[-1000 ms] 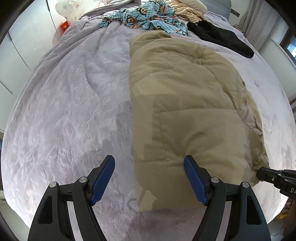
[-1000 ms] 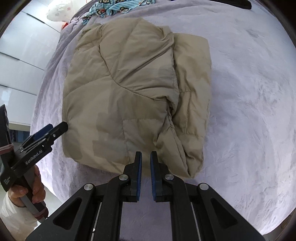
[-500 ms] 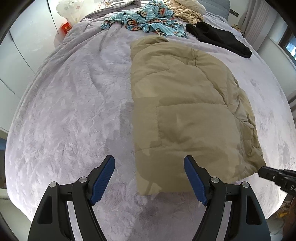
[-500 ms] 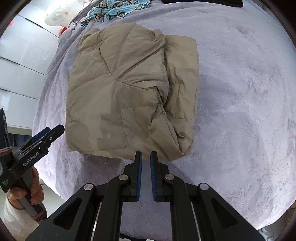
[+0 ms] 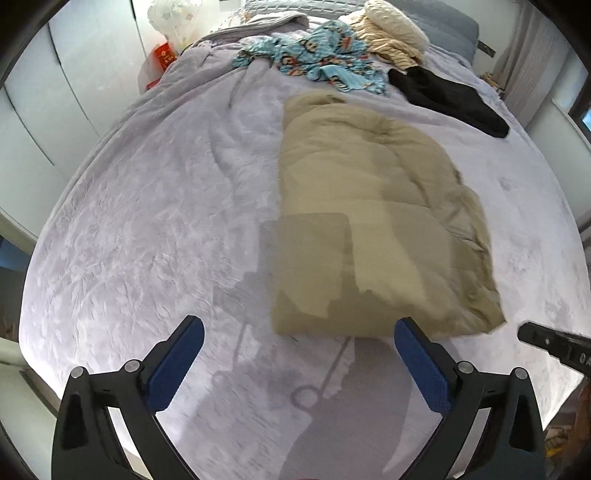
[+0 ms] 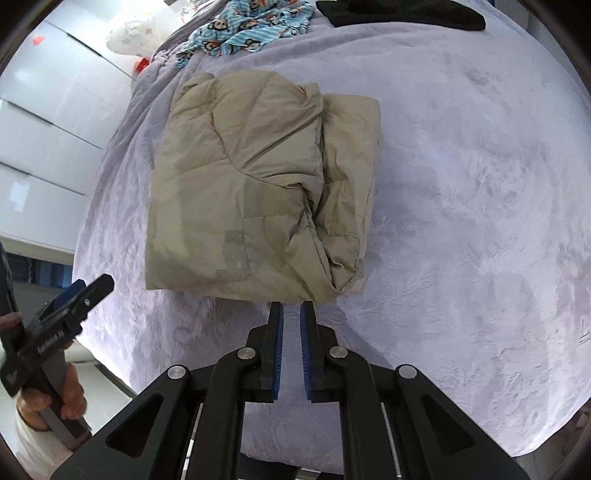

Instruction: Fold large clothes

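A folded tan puffer jacket (image 6: 258, 192) lies on a lavender bedspread (image 6: 461, 221), at twelve o'clock from both grippers. The left gripper (image 5: 299, 347) hovers spread wide and empty. The right gripper (image 6: 291, 314) is nearly pressed together, pinching nothing, just short of the jacket's near edge.

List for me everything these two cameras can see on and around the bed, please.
puffy jacket: one, khaki, folded, middle of the bed
bedspread: one, pale lilac, covers the bed
monkey-print garment: one, light blue, crumpled at the far end
black garment: one, black, far right of the bed
striped cream garment: one, cream and tan, far end beside a cream pillow
red box: one, red, beside the bed's far left corner
wardrobe doors: white, left of the bed
left gripper: one, black with blue pads, open, off the jacket
right gripper: one, same colours, nearly shut, holding nothing
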Action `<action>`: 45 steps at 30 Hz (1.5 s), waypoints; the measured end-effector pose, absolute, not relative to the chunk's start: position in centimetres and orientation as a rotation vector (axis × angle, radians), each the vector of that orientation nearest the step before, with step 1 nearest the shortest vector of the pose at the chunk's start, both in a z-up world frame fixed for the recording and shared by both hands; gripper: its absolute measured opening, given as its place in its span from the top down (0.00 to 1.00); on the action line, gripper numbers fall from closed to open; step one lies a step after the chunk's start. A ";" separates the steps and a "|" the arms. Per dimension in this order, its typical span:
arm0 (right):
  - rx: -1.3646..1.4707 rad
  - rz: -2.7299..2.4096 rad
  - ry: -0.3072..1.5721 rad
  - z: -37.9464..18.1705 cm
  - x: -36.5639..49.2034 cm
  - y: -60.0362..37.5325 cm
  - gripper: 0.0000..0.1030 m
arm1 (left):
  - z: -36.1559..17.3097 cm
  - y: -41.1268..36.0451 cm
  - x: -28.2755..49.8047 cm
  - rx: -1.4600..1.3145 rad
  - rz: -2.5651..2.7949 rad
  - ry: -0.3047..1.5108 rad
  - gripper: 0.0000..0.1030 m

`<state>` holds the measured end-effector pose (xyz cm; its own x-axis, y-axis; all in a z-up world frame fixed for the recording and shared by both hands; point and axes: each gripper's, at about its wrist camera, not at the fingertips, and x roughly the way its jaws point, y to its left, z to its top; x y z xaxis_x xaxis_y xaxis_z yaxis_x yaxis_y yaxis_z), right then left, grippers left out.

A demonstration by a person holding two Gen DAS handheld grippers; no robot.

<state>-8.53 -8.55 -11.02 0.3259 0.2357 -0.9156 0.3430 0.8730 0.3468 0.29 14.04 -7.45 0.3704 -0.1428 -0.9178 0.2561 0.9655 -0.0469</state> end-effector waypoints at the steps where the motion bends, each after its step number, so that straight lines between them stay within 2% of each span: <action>1: 0.535 -0.072 1.247 -10.7 -8.7 -8.6 0.90 | -7.1 13.8 -0.2 0.108 -0.258 1.159 0.00; 3: 0.521 -0.068 1.231 -9.9 -8.9 -8.7 0.86 | -6.3 13.3 -1.0 0.107 -0.260 1.145 0.00; 5: 0.510 -0.066 1.215 -9.1 -9.2 -8.6 0.68 | -5.6 12.9 -1.6 0.108 -0.255 1.130 0.00; 6: 0.501 -0.067 1.202 -8.6 -9.4 -8.5 0.52 | -5.0 12.8 -2.1 0.106 -0.248 1.117 0.00; 7: 0.493 -0.067 1.181 -8.1 -9.6 -8.5 0.46 | -4.6 12.6 -2.4 0.104 -0.243 1.110 0.00; 9: 0.478 -0.066 1.154 -7.3 -9.9 -8.7 0.46 | -3.9 12.6 -3.1 0.100 -0.227 1.099 0.00; 11: 0.467 -0.070 1.136 -6.6 -10.2 -8.7 0.39 | -3.4 12.5 -3.5 0.107 -0.211 1.092 0.00; 13: 0.442 -0.083 1.109 -5.8 -10.6 -8.8 0.21 | -2.7 12.3 -4.2 0.129 -0.177 1.084 0.00; 24: 0.361 -0.160 0.989 -2.1 -12.5 -7.4 0.12 | 0.4 14.3 -4.6 0.104 -0.167 1.013 0.00; 26: 0.353 -0.197 0.974 -1.8 -12.3 -7.1 0.01 | 1.0 15.0 -4.1 0.113 -0.171 0.997 0.00; 45: 0.355 -0.293 0.941 0.7 -12.0 -4.2 0.00 | 2.7 16.6 -3.5 0.120 -0.209 0.974 0.00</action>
<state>-12.02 -4.24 0.72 0.5572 -0.0903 -0.8255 0.3947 0.9034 0.1676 -3.51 16.61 2.67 0.5437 -0.1221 -0.8304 0.2297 0.9732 0.0073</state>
